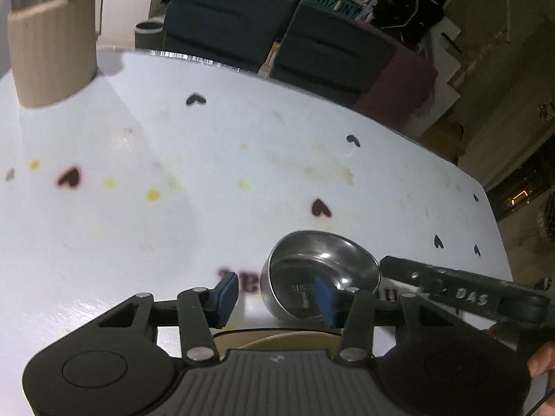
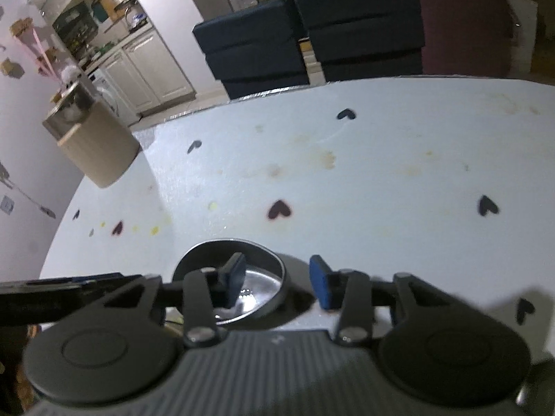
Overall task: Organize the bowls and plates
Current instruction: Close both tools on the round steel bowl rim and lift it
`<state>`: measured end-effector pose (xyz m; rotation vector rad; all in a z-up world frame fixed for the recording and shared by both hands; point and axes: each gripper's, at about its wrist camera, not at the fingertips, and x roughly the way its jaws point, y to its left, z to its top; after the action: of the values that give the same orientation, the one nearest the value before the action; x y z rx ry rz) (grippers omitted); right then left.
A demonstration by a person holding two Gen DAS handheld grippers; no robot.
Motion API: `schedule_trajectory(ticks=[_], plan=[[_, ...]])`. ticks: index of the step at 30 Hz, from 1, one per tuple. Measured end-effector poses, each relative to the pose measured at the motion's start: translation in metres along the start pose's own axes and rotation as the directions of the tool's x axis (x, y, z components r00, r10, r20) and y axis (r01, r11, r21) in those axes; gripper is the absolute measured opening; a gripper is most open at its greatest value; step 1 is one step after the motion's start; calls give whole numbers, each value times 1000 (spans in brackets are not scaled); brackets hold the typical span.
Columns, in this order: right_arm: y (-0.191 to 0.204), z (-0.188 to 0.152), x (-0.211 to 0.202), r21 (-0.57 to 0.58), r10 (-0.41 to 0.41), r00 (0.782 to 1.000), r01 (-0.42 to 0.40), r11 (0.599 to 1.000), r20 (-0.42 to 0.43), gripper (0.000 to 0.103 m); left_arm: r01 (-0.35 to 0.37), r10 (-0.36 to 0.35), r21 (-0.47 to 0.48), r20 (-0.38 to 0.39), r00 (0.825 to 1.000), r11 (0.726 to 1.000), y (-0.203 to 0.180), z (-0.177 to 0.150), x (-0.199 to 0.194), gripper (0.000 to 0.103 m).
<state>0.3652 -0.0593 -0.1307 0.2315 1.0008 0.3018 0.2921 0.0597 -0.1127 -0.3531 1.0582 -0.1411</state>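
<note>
Progress: early, by the look of it; one steel bowl [image 1: 321, 274] sits loose on the white table [image 1: 173, 173], no plates or stack in view.
Bowl position: near table edge, between both tools.
Left gripper [image 1: 275, 294]: jaws apart, one pad over bowl's rim, nothing clamped.
Right gripper [image 2: 277, 282]: jaws apart, straddling bowl's rim, low & tilted.
Bkgd: beige container [image 1: 52, 48] at far corner.

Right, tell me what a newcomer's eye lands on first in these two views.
The shiny steel bowl sits close in front, with both open grippers straddling its rim: one blue pad of the left gripper and one of the right gripper reach inside. Around it spreads the white table, dotted with dark hearts and yellowish stains, and a beige ribbed container stands at its far corner.
</note>
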Motion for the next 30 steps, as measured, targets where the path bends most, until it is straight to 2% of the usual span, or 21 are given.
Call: schedule_trajectory(ticks=[2,6,7,9,12,17,22,30], plan=[[4,1,7,-11,0,1000,0,1000,-29,30,-7,7,11,-12,1000,1000,-2,0,5,46],[10,-1,24,-26,-29,997,28,999,-68,30,-22,23,8,-32,999,1000,0,-1,17,40],[11,-3,27,-30,-36,997,34,999,-72,30,-23,23,-7,-34,999,1000,2,-2,19,34],[14,-3,34,-29,-41,996,39,999,-85,24,-18,17,-32,-45,999,999,6,-2,22,26],[21,-4,42,-52,-53,995,49,997,-86,15,-15,13,-34,-55,998,999,7,-2,26,23],[28,-5,49,-76,-57,994,50,996,-91,14,-4,-2,-75,-76,997,997,12,-5,36,17],[22,-12,43,-83,-77,994,70,994,-82,11,4,-5,-44,-28,1000,999,4,-3,26,12],[15,-10,-1,-81,-68,997,71,994,38,9,94,-91,-39,83,992,995,-25,-1,-9,10]])
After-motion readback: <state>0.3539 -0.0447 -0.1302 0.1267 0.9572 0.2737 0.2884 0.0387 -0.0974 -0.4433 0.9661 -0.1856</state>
